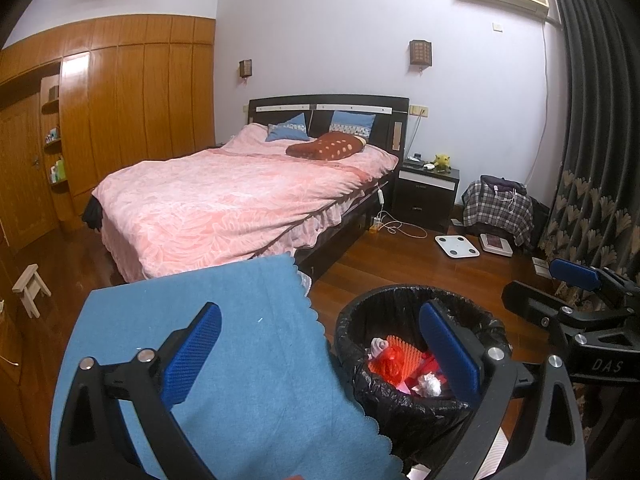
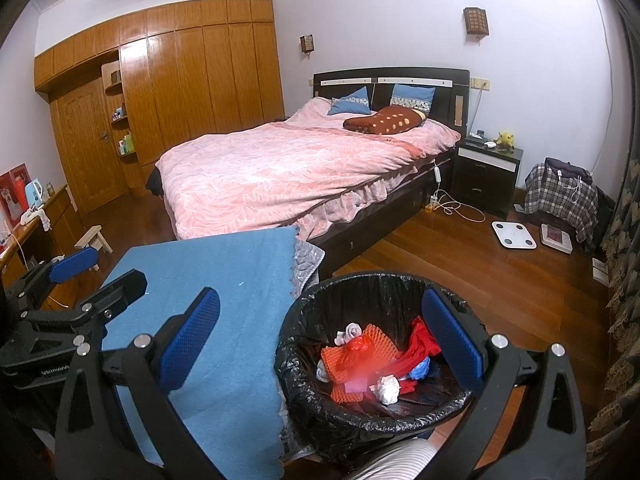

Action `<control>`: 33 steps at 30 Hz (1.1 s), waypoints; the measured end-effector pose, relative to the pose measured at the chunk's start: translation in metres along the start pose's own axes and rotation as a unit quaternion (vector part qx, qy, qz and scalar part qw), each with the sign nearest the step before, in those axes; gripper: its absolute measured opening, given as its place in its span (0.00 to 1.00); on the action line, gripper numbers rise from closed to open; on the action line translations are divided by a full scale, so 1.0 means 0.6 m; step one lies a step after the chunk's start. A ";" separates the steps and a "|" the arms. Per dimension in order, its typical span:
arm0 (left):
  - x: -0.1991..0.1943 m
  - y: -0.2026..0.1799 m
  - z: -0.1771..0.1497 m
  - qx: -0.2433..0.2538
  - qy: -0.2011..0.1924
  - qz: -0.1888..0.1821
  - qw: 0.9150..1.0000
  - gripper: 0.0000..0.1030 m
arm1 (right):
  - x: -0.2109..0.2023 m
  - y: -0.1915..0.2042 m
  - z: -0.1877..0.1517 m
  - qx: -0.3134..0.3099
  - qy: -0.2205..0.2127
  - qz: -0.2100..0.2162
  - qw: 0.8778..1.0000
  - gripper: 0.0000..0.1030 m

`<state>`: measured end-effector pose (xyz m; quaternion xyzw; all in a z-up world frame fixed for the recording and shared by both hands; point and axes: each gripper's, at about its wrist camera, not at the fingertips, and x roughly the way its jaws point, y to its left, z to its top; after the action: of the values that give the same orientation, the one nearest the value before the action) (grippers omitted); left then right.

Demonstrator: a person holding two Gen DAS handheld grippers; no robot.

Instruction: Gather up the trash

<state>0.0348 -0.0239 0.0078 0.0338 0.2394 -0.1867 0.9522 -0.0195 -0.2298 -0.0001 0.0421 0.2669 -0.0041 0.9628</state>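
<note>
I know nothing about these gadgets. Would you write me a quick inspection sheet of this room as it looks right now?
Surface: blue cloth over a raised surface beside the bin; nothing seen lying on it.
Job's things: black-lined bin holding red plastic trash and a white paper wad.
Clutter: two scales on the floor, plaid-covered pile, small stool.
Tongs: left tongs open, empty; right tongs open, empty, above the bin.
Cables: white cord on the floor by the bed, another hanging down the wall.
Surroundings: bed with pink cover, wooden wardrobe, nightstand, dark curtain.
</note>
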 end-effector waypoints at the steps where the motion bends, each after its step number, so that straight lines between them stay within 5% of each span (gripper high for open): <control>1: -0.001 0.001 -0.001 0.000 0.000 0.000 1.000 0.94 | 0.000 0.001 0.000 0.000 0.000 0.000 1.000 0.95; 33: -0.001 0.007 -0.013 -0.001 0.006 0.002 1.000 0.94 | -0.001 0.005 -0.004 0.002 0.003 -0.001 1.000 0.95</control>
<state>0.0325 -0.0187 0.0011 0.0340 0.2450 -0.1845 0.9512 -0.0210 -0.2269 -0.0019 0.0436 0.2695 -0.0051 0.9620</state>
